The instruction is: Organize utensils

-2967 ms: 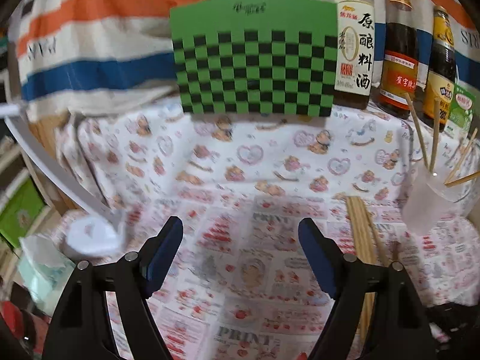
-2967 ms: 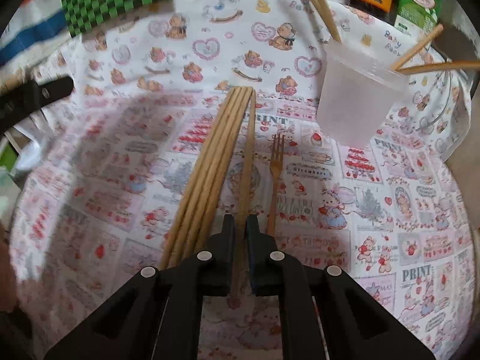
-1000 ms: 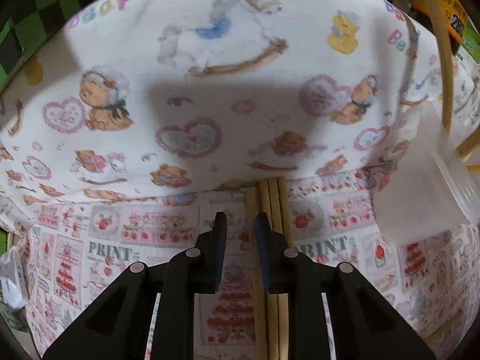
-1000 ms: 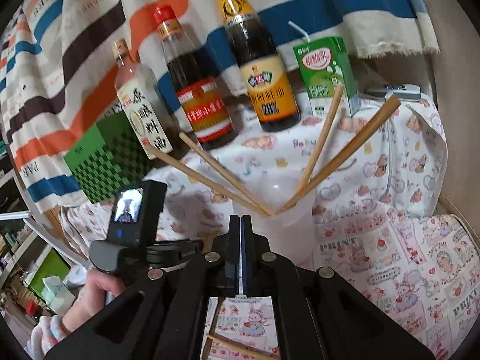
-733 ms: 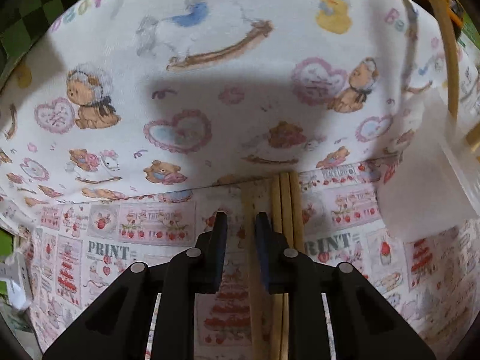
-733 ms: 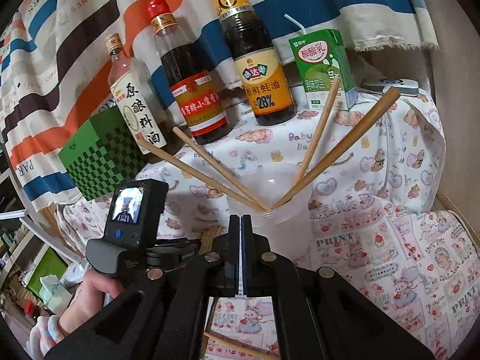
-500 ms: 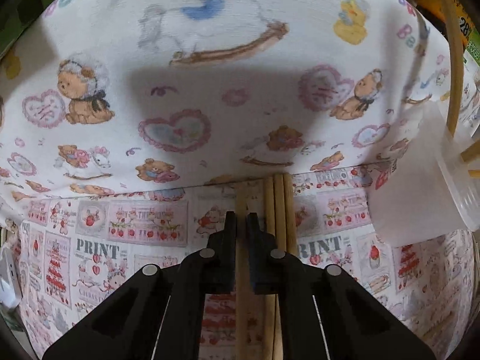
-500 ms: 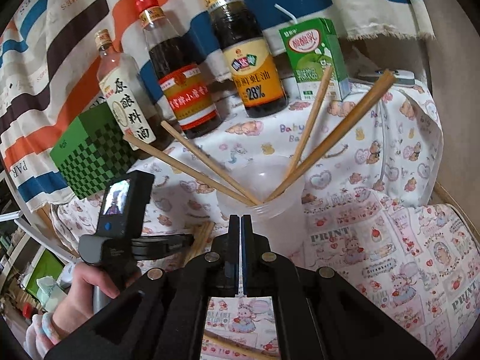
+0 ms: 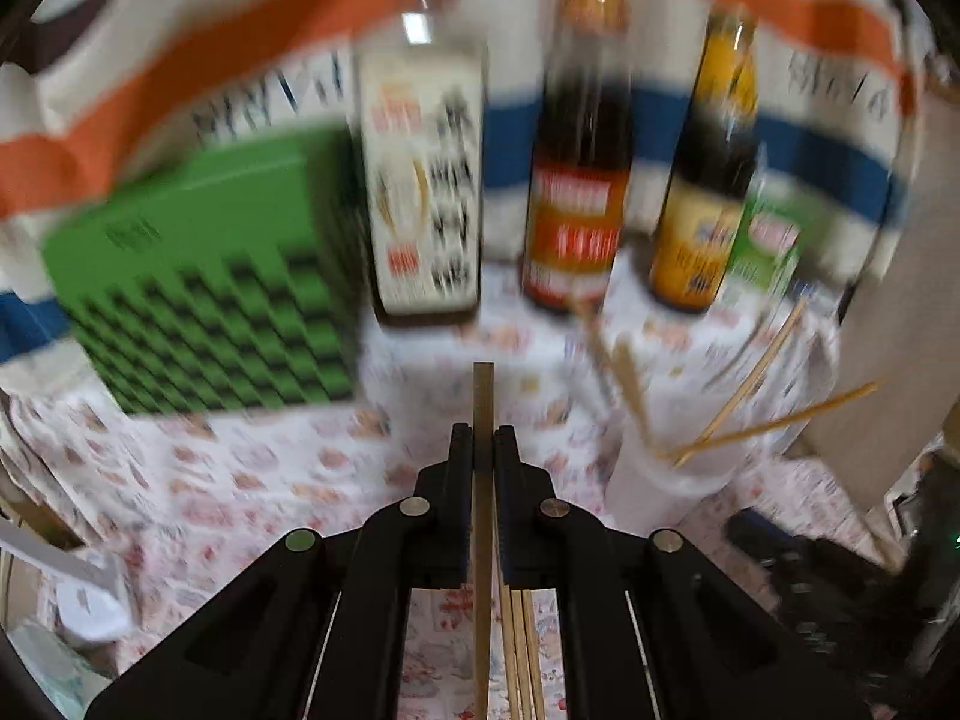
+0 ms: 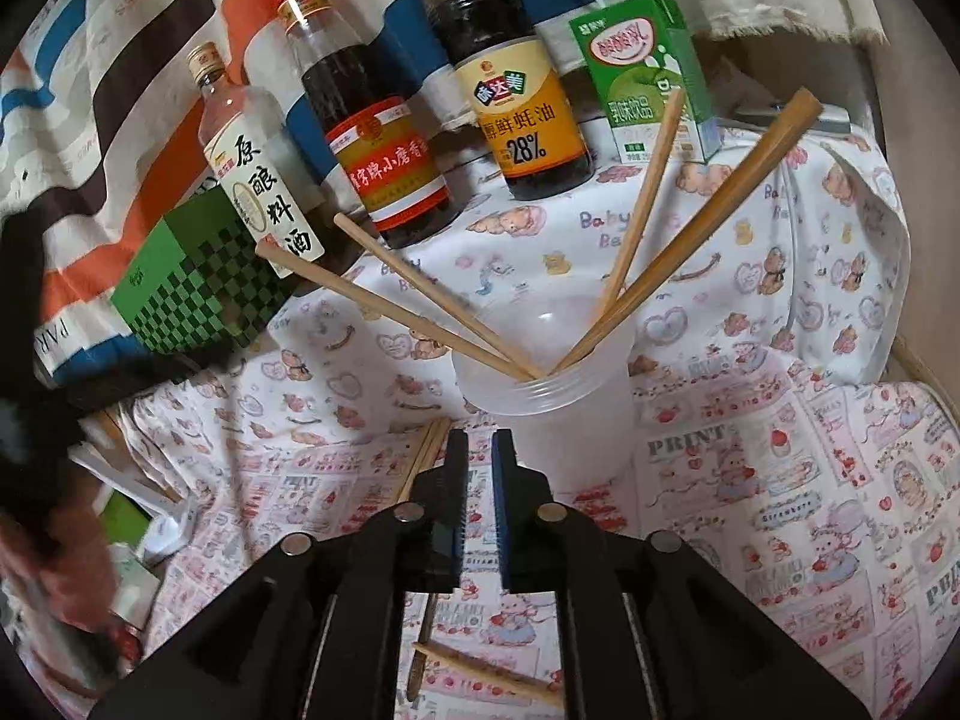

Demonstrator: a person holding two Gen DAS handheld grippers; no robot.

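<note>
**Chopstick lifted, cup ahead-right**

Left wrist view: left claw (image 9: 483, 444) pinches one chopstick (image 9: 483, 402), long axis straight ahead; the cup (image 9: 672, 480) stands ahead to its right.

Right wrist view: right claw (image 10: 479, 450), jaws just parting and empty, sits just before the cup (image 10: 558, 408).
</note>
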